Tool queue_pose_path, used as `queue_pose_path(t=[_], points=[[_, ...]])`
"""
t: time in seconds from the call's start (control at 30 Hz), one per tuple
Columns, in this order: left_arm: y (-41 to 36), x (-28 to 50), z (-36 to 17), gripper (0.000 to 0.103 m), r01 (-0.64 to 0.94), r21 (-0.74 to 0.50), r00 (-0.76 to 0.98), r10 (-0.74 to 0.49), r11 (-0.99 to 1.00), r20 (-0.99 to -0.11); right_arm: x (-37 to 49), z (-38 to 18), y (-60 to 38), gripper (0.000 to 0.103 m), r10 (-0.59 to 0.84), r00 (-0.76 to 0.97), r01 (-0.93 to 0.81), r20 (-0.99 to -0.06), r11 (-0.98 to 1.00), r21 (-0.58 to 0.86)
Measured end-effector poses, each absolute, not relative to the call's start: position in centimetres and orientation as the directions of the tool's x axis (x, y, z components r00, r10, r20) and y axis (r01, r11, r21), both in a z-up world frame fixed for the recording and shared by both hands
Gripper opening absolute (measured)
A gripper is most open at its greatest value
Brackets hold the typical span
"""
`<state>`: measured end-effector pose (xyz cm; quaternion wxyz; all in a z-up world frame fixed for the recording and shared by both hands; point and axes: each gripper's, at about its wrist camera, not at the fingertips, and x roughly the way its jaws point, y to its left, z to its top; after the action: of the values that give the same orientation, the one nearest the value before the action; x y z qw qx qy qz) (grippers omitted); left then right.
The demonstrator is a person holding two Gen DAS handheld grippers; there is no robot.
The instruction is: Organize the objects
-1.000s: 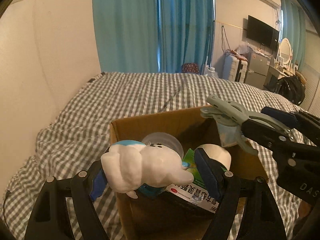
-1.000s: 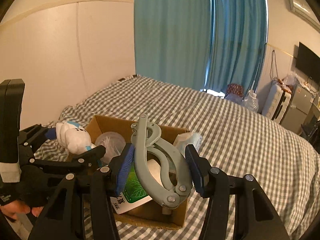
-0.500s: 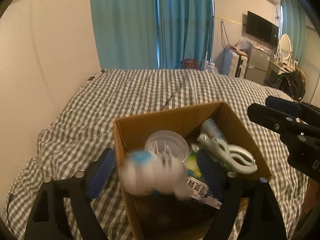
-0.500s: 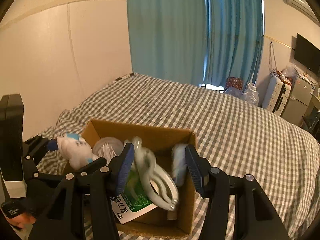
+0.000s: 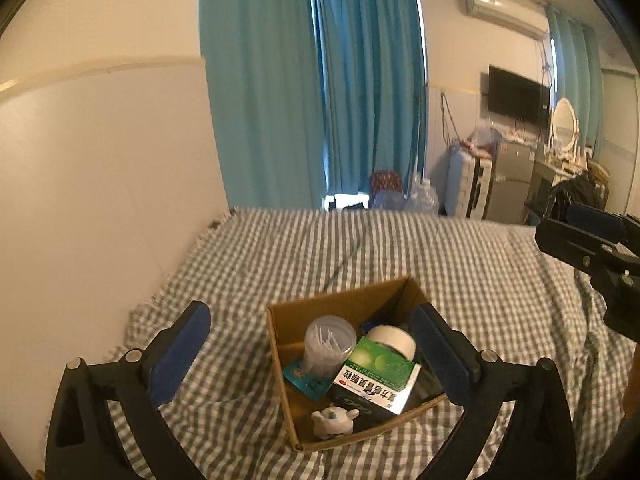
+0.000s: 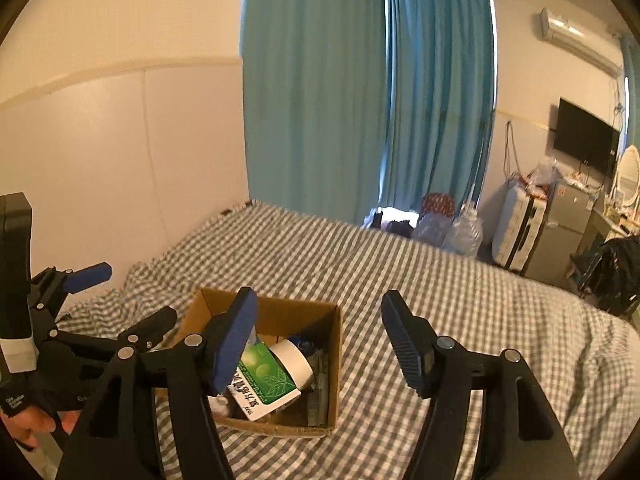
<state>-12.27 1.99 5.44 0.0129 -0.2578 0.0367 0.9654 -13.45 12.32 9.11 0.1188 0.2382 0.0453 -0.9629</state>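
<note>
Two grippers, both with jaws spread wide and nothing between the pads. Left gripper (image 5: 310,354) hangs above the cardboard box (image 5: 336,306), which sits on the gray-and-white checked bedspread (image 5: 460,264). Right gripper (image 6: 320,344) is above and to the right of the same box; it also shows at the right edge of the left wrist view, well apart from the box.

Box contents, from the left wrist view:
- clear plastic jar of cotton swabs (image 5: 329,346), upright, against the left wall
- green-and-white medicine carton (image 5: 378,376), lying tilted across the middle
- white-capped jar (image 5: 392,341), just behind the carton, touching it
- small white-and-blue plush toy (image 5: 334,420), in the near corner, beside the carton
- teal flat packet (image 5: 304,378), under the swab jar
- something dark blue at the far wall, too hidden to identify

Right wrist view: the carton and white-capped jar are visible past the left finger; a grayish part lies along the box's right wall, unclear what. Teal curtains (image 6: 360,100) behind the bed.
</note>
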Motion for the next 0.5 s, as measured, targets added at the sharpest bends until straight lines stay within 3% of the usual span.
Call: queue_pose_path(t=[0.33,0.5], points=[[2.3,-5.6,11.0,0.103,-0.004,0.056,-0.915,-0.019,-0.998,-0.403,-5.9,14.2,13.6,0.076,-0.189,-0.897,0.235,-0.401,-0.97,-0.069],[2.9,-3.1,11.3,0.103,-0.023,0.035,-0.93,0.008,-0.999,-0.368,-3.3,14.8,14.6,0.09,-0.177,-0.91,0.217,-0.376,-0.974,-0.069]])
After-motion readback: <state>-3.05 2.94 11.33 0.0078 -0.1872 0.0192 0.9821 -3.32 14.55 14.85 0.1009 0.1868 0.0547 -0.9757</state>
